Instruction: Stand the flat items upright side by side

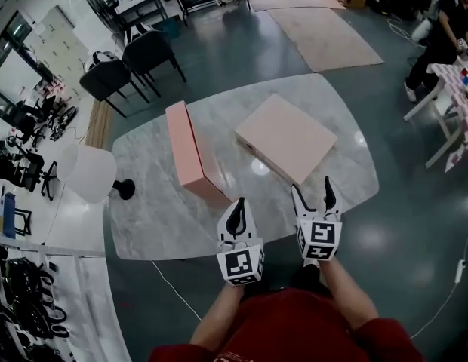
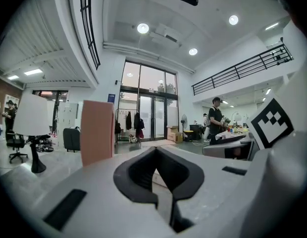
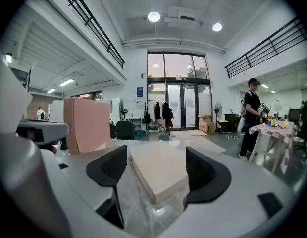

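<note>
Right gripper (image 1: 312, 191) gapes empty, left gripper (image 1: 239, 207) pinched on nothing; better to lift flat box (image 1: 286, 136) by its near edge, standing it beside upright box (image 1: 190, 154).

Office atrium: glass doors (image 3: 180, 108), mezzanine railing (image 3: 272, 42)

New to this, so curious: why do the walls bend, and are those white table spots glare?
Head view: wide lens bows the room's edges; ceiling lights glare as white spots on the glossy table, one beside the flat pink box. Both gripper views: round fisheye frames, dark corners; right one shows glare below that box's corner.
</note>
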Demonstrator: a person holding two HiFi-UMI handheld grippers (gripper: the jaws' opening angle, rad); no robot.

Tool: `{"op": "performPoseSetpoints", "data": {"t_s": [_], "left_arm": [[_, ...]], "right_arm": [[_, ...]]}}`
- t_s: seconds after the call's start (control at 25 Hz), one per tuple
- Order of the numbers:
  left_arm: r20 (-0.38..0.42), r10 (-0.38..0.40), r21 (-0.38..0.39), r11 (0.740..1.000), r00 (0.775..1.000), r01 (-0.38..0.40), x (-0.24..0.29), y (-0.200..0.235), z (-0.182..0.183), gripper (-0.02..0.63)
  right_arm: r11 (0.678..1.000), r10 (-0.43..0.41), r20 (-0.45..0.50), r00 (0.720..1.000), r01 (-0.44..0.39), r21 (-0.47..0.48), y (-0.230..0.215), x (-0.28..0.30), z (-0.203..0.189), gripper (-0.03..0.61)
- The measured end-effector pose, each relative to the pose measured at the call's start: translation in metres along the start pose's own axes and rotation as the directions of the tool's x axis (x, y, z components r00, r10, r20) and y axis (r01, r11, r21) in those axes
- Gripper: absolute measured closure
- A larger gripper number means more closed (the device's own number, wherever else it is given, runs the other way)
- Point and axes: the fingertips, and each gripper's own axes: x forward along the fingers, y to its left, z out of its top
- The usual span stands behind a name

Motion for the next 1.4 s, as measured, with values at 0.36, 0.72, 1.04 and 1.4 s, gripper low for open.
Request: {"op": "performPoseSetpoints", "data": {"t_s": [0.36,0.72,1.04,1.4], "left_arm": [[-0.026,0.009,0.024,1.0,1.0,-0.009,0.055,-0.089,0.003,0.607],[-0.058,0.067,0.045,0.997,0.996,-0.064,0.084,-0.164,0.001,0.607],[-0.146,0.131,0.035,0.991,0.981,-0.127,0.102,-0.193,-0.017,0.607],[-0.257,0.142,0.01,0.99,0.956,-0.144,0.127,-0.217,-0.062,0.607]], "right_arm": [[0.999,0.012,-0.009,1.0,-0.012,0.041,-0.11,0.012,-0.005,0.23],[0.995,0.088,-0.014,0.996,-0.088,0.046,-0.188,0.02,-0.005,0.23],[0.978,0.21,-0.018,0.978,-0.21,-0.008,-0.211,0.052,0.004,0.23],[0.862,0.485,-0.061,0.872,-0.489,-0.136,-0.187,0.117,0.027,0.23]]}}
